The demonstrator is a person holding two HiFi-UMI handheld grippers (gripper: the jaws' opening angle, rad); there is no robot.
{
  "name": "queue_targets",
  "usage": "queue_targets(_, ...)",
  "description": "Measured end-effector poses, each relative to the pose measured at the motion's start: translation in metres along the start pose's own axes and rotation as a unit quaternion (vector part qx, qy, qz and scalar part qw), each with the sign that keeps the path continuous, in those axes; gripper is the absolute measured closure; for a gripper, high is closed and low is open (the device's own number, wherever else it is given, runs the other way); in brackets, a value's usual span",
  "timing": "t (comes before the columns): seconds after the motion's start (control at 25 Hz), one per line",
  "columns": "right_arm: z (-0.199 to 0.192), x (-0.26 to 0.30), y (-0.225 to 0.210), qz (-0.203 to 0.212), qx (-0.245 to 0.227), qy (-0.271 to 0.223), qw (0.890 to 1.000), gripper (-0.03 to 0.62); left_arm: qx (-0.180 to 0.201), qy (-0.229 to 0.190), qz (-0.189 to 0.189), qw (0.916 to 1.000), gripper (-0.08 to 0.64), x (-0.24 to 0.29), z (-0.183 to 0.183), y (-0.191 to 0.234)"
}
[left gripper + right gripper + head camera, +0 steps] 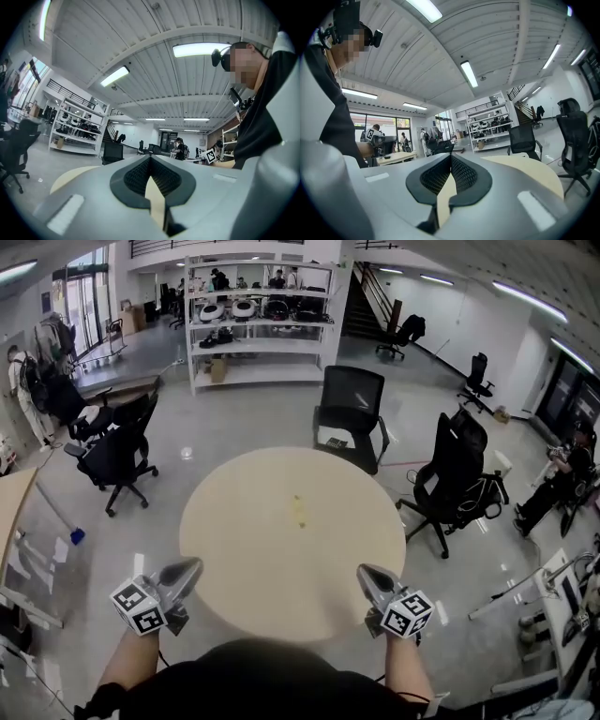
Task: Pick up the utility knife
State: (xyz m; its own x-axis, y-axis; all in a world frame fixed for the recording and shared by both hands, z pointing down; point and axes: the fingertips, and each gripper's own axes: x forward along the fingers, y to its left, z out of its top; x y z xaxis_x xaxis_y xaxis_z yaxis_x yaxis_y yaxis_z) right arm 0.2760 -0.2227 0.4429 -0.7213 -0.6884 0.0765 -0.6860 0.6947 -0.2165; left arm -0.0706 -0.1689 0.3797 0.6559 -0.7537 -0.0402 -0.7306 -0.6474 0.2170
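Note:
A small yellowish thing (298,510) lies near the middle of the round beige table (244,549); it is too small to tell whether it is the utility knife. Neither gripper view shows a knife. My left gripper (192,568) hovers at the table's near left edge, my right gripper (362,571) at its near right edge, both pointing level toward the table. In the left gripper view the jaws of the left gripper (150,157) meet at the tip with nothing between them. The right gripper (451,155) is likewise shut and empty.
Black office chairs stand around the table: one behind it (349,413), one at the right (459,474), one at the left (117,456). White shelving (253,320) stands at the back. A person (562,479) sits at the far right.

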Motion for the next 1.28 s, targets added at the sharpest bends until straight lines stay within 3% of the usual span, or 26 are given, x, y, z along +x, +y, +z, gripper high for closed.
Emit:
queue_targets(0.28,-0.009,-0.005,-0.035,-0.021,0.017,-0.001,1.0,0.577,0.001,0.015,-0.01,0.9998,0.566,0.038,-0.001,0.006)
queue_targets(0.48,-0.009,0.007,-0.043,-0.05,0.014,0.008,0.999,0.577,-0.016,0.018,-0.042,0.9988,0.566,0.062,-0.01,0.034)
queue_targets(0.76,-0.009,0.059,-0.059,-0.134,0.023,0.006,0.991,0.576,-0.035,0.029,-0.117,0.9921,0.566,0.112,-0.017,0.118)
queue_targets(0.92,-0.001,0.113,-0.049,-0.153,0.025,0.012,0.988,0.577,-0.027,0.033,-0.165,0.9854,0.566,0.136,-0.007,0.176)
queue_targets(1.12,0.01,0.165,-0.045,-0.165,0.028,0.026,0.986,0.575,-0.043,0.037,-0.177,0.9826,0.566,0.152,-0.009,0.236)
queue_targets(1.28,0.004,0.172,-0.057,-0.17,0.033,0.042,0.984,0.576,-0.056,0.043,-0.177,0.9817,0.566,0.166,-0.025,0.247)
